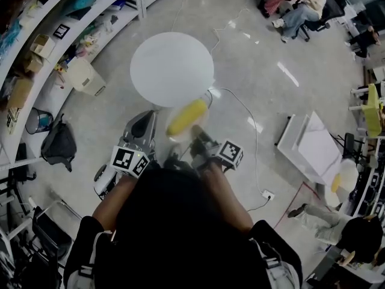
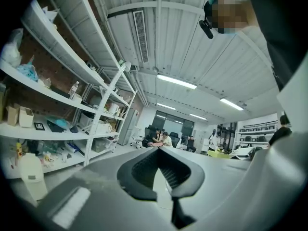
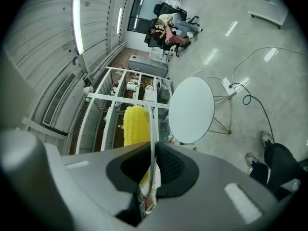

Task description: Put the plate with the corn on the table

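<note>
In the head view a yellow corn cob (image 1: 186,117) lies on a pale, blurred plate (image 1: 194,131) held out in front of me. It hangs just short of the round white table (image 1: 171,69). My right gripper (image 1: 201,139) is shut on the plate's near rim. The right gripper view shows the thin plate (image 3: 153,138) edge-on between the dark pads of my right gripper (image 3: 153,170). There the corn (image 3: 134,124) sits left of the rim, and the table (image 3: 191,109) lies ahead. My left gripper (image 1: 142,125) hangs to the left, apart from the plate. In its own view the left gripper (image 2: 161,179) shows a narrow gap with nothing in it.
White shelving (image 1: 36,47) full of goods runs along the left, with a white bin (image 1: 84,76) and a dark backpack (image 1: 58,144) on the floor beside it. A cable (image 1: 240,107) trails past the table. White boards (image 1: 313,146) lie at the right. People sit at the far back (image 1: 301,5).
</note>
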Tool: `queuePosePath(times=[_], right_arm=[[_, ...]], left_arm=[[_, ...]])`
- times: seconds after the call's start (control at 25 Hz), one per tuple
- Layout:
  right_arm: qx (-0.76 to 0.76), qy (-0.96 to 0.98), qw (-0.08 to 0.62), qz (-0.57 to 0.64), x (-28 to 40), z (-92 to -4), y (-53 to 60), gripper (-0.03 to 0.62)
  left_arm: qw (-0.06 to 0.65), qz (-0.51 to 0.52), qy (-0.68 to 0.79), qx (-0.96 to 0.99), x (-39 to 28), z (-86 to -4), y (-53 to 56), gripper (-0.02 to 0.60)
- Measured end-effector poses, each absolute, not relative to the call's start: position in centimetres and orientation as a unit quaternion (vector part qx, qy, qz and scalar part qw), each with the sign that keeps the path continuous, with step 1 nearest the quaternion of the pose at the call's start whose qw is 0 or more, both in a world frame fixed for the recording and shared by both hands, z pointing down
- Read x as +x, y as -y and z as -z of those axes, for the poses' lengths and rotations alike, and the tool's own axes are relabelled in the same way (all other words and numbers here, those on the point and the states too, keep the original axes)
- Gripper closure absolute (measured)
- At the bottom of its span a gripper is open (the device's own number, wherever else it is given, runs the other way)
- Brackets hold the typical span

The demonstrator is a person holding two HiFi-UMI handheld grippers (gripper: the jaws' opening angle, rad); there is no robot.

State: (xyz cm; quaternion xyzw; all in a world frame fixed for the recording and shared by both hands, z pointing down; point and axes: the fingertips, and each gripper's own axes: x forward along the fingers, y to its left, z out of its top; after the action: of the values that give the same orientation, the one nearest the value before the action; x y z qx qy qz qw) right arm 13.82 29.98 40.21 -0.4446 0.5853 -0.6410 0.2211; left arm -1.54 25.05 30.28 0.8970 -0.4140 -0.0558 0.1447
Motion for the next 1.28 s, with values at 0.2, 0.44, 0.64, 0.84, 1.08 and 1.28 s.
queuePosePath(times=[0.2,0.44,0.64,0.84,1.08,1.28], right_arm=[[-0.443,-0.576,0.23,0.648,14.2,-40.6,-30.1,0.556],[-0.452,-0.575,0.211,0.648,15.1,-40.9,-30.3,0.556],[-0.436,-0.59,0.206,0.647,15.9,-41.2,-30.4,0.556],[-0.424,-0.599,0.199,0.649,16.2,-41.3,-30.2,0.556],[-0.422,-0.597,0.205,0.651,16.3,-40.7,-29.7,0.556],[-0.425,-0.597,0.207,0.649,16.2,-40.8,-28.2,0.556]], left_arm=[[0.144,0.051,0.415,0.897,-1.1,-30.4,-25.3,0.581],[0.14,0.057,0.429,0.891,-0.6,-30.0,-25.3,0.581],[0.135,0.059,0.441,0.885,0.4,-29.6,-25.8,0.581],[0.129,0.057,0.45,0.882,1.1,-29.6,-25.9,0.581],[0.131,0.057,0.454,0.879,1.3,-29.5,-25.6,0.581],[0.131,0.058,0.454,0.88,1.1,-29.7,-24.5,0.581]])
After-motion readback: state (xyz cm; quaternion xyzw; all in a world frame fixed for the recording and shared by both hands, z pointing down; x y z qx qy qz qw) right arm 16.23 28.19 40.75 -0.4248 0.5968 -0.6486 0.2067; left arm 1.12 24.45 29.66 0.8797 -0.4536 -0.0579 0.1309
